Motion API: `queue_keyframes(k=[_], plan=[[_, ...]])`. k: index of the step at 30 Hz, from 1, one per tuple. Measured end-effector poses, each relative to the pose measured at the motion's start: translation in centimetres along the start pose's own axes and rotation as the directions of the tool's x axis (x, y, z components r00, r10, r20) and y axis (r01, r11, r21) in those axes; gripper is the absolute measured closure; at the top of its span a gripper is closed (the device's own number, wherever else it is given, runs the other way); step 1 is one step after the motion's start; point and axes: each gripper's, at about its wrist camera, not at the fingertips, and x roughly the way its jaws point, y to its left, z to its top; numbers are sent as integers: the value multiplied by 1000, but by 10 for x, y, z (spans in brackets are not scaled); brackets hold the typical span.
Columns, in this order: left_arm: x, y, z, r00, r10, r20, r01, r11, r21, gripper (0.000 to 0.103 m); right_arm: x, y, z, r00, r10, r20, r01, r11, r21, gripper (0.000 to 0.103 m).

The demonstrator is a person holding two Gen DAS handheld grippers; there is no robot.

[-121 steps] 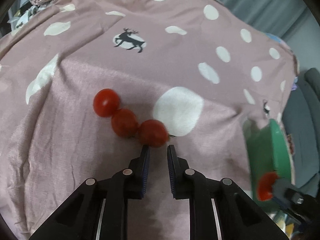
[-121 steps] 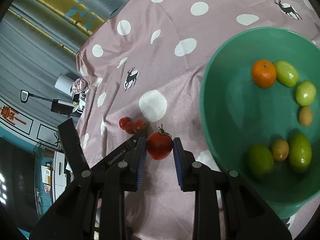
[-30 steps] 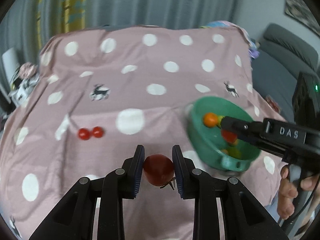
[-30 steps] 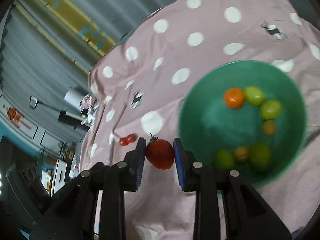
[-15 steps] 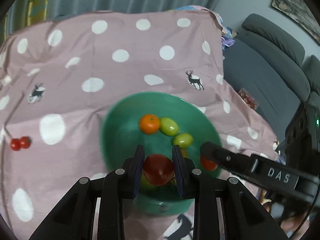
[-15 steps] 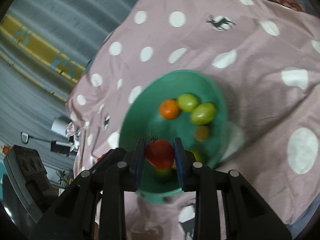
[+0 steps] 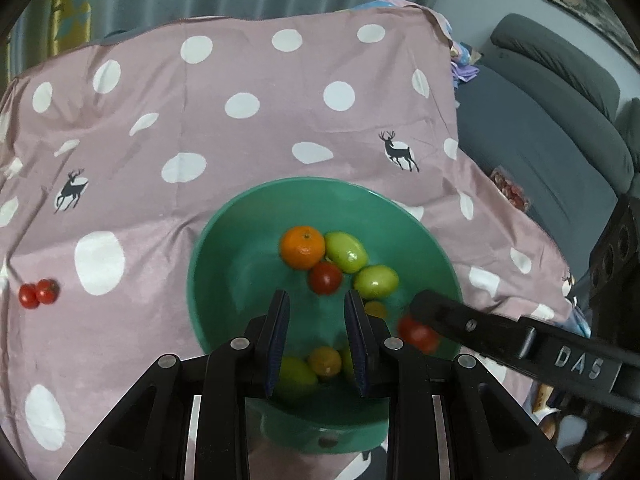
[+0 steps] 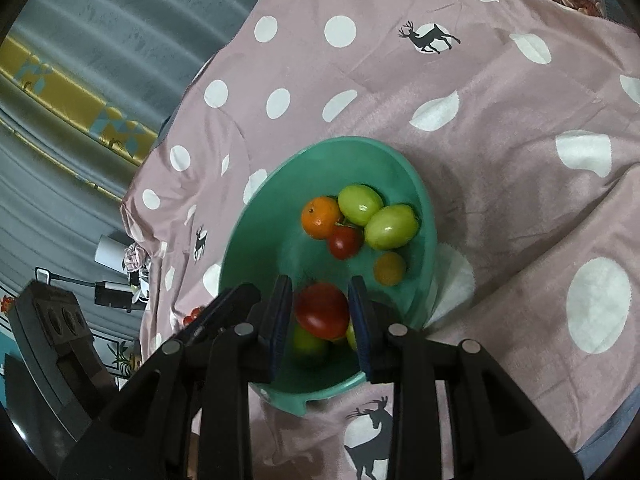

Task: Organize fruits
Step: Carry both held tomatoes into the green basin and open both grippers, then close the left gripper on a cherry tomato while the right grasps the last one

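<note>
Over the green bowl point(image 7: 224, 240), the left tongs point(image 7: 317, 312) stand spread and empty — the right tongs point(image 8: 321, 312) are opening around 1 red tomato point(image 8: 322, 312); 2 small tomatoes point(image 7: 39, 293) lie on the spotted cloth point(image 7: 240, 80).

Black angular gripper frames with silver screws, blue-padded fingers point(image 7: 279, 332), white "DAS" lettering on one.

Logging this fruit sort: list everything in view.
bowl: 1, green, on the cloth
cloth: 1, pink, white dots, under bowl
orange: 1, orange, in bowl
green fruits: at least 3, green, in bowl
small yellow fruits: 2, yellow-orange, in bowl
loose tomato: 1, red, in bowl beside orange
cherry tomatoes: 2, red, on cloth, left of bowl
left gripper: 1, black, empty, over bowl
right gripper: 1, black, jaws opening, big tomato between them
</note>
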Motion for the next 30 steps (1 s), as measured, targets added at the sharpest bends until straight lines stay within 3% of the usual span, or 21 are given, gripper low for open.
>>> queue_keyframes(k=[2, 3, 6, 7, 10, 12, 17, 20, 22, 26, 28, 30], plan=[[-2, 5, 0, 999, 30, -12, -30, 1000, 4, 74, -2, 2, 0, 1000, 15, 4, -15, 1000, 0, 71], [-3, 10, 0, 999, 41, -23, -41, 999, 0, 66, -3, 5, -1, 1000, 15, 4, -15, 1000, -5, 67], [-6, 30, -1, 996, 67, -60, -69, 997, -33, 30, -2, 11, -4, 1000, 4, 2, -4, 1000, -16, 56], [-9, 39, -2, 995, 81, -55, -83, 995, -46, 25, -1, 14, -5, 1000, 0, -1, 0, 1000, -19, 55], [-25, 68, -5, 991, 130, -5, -130, 988, -84, 24, 4, 27, -9, 1000, 5, -6, -6, 1000, -24, 37], [-36, 91, -6, 987, 162, -7, -162, 981, -104, 23, 10, 37, -13, 1000, 23, -8, -23, 1000, -17, 16], [-57, 151, -7, 979, 205, -7, -203, 964, -169, 16, 38, 76, -28, 995, 68, -69, -73, 996, -59, 8], [-66, 193, -8, 941, 339, 18, -327, 918, -225, 16, 60, 97, -39, 990, 77, -117, -88, 992, -93, 7], [-70, 219, -11, 918, 394, 43, -366, 884, -292, 16, 72, 113, -46, 989, 58, -133, -78, 986, -148, 7], [-57, 258, -15, 942, 335, -12, -320, 889, -327, 16, 95, 145, -57, 995, -76, -68, 52, 949, -311, 6], [-53, 266, -15, 947, 322, -5, -303, 886, -350, 16, 100, 153, -58, 992, -119, -30, 102, 936, -336, 6], [-53, 273, -13, 958, 288, 5, -264, 884, -387, 16, 102, 166, -59, 996, -92, -6, 83, 917, -390, 13]])
